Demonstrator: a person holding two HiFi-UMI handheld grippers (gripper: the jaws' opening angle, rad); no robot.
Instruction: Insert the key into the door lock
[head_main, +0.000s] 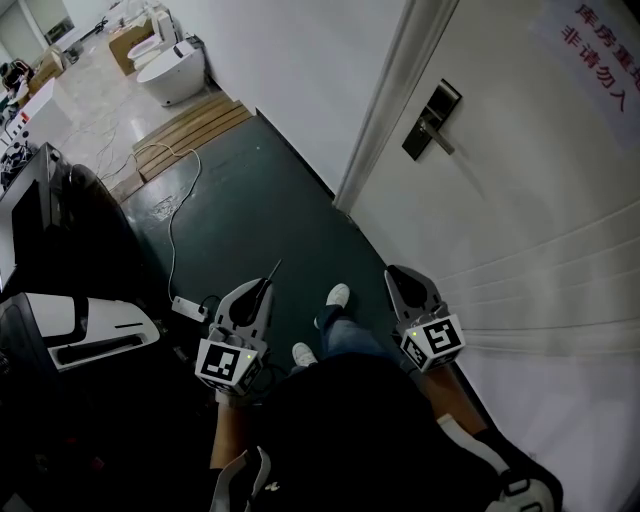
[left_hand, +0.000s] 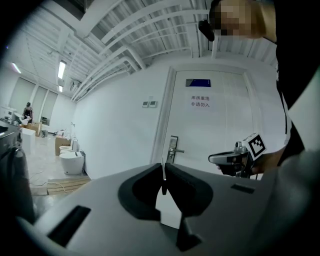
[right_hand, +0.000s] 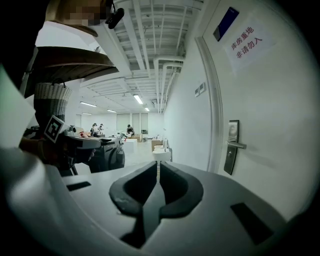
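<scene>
The white door (head_main: 530, 200) stands at the right, and its dark lock plate with a lever handle (head_main: 431, 121) is far ahead of both grippers. In the head view my left gripper (head_main: 263, 289) is low and left of the door. It is shut on a thin key (head_main: 273, 271) that sticks forward from the jaws. The left gripper view shows the key (left_hand: 163, 178) edge-on between the closed pads, with the lock (left_hand: 172, 149) beyond it. My right gripper (head_main: 399, 277) hangs close to the door, shut with nothing in it. From the right gripper (right_hand: 158, 168), the lock (right_hand: 232, 146) is off to the right.
A red-lettered sign (head_main: 598, 48) hangs on the door. White toilets (head_main: 170, 70) and wooden boards (head_main: 190, 125) lie at the back left. A cable and power strip (head_main: 186, 305) cross the dark floor. A white machine (head_main: 85, 330) sits at the left. The person's shoes (head_main: 338, 295) are between the grippers.
</scene>
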